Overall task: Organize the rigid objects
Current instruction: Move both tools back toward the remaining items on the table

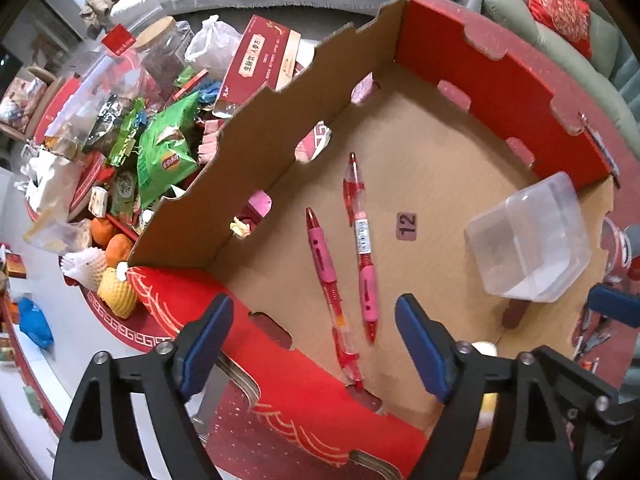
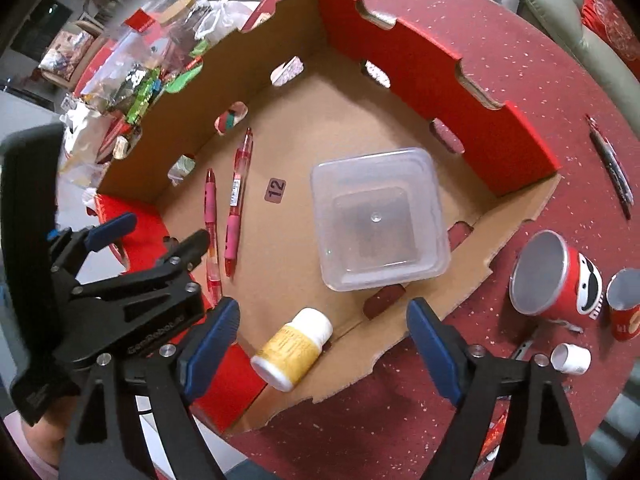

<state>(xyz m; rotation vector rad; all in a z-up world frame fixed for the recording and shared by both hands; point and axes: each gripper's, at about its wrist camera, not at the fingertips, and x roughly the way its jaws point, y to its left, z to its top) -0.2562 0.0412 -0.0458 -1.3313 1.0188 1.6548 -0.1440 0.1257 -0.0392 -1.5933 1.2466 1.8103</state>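
A: Report the state of both claws.

B: The left gripper (image 1: 314, 344) is spread wide with nothing between its blue pads. It hangs over the near red wall of the cardboard tray (image 1: 448, 152). The right gripper (image 2: 324, 344) is also spread and holds nothing.

A: Locate the task items relative to the left claw.

B: Two red pens (image 1: 360, 240) lie side by side on the tray floor, directly ahead of the gap between the pads. The rear end of the nearer pen lies between the two pads, low against the tray wall. The clear plastic container (image 1: 528, 240) sits ahead and to the right, near the tray's open corner.

A: And relative to the right claw?

B: A white bottle with a yellow label (image 2: 292, 348) lies on its side between the fingers, apart from both pads. The container sits straight ahead beyond the bottle. The pens lie ahead to the left, next to the left gripper. Two red cans (image 2: 560, 276) stand on the red tablecloth (image 2: 500, 52) ahead to the right, outside the tray.
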